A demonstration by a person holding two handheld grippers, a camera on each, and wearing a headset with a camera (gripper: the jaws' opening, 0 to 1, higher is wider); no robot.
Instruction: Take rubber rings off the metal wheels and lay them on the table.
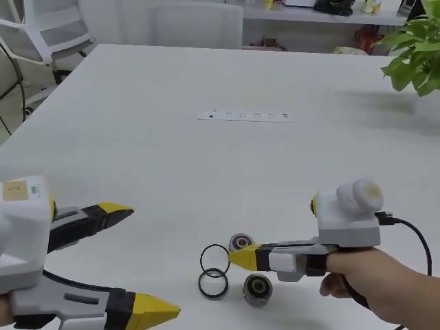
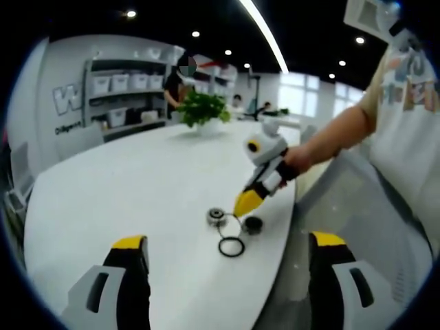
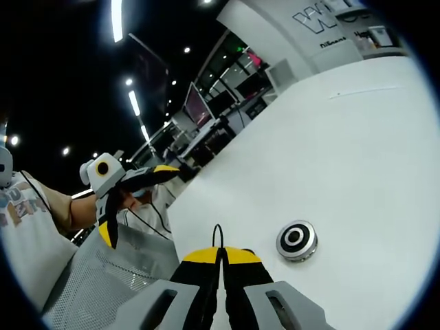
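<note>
Two rubber rings and two metal wheels sit close together near the front edge of the table. The loose ring lies flat on the table just beside the near wheel. The pinched ring stands up from the tip of the right gripper, whose jaws are closed together on its thin band. The far wheel is just behind it. The left gripper hovers well off to the side, jaws wide apart and holding nothing.

Both rings look thin, light and floppy. I judge they will bend under the slightest push, cling a little to the yellow tips, and drop without harm. A pinch across the band at one spot should be enough to carry one.

The wheels look small, stiff and smooth, and dense for their size. Being round, they may roll or skid away if nudged, so each is best clamped across its rim. I cannot tell whether either wheel has another ring on it.
</note>
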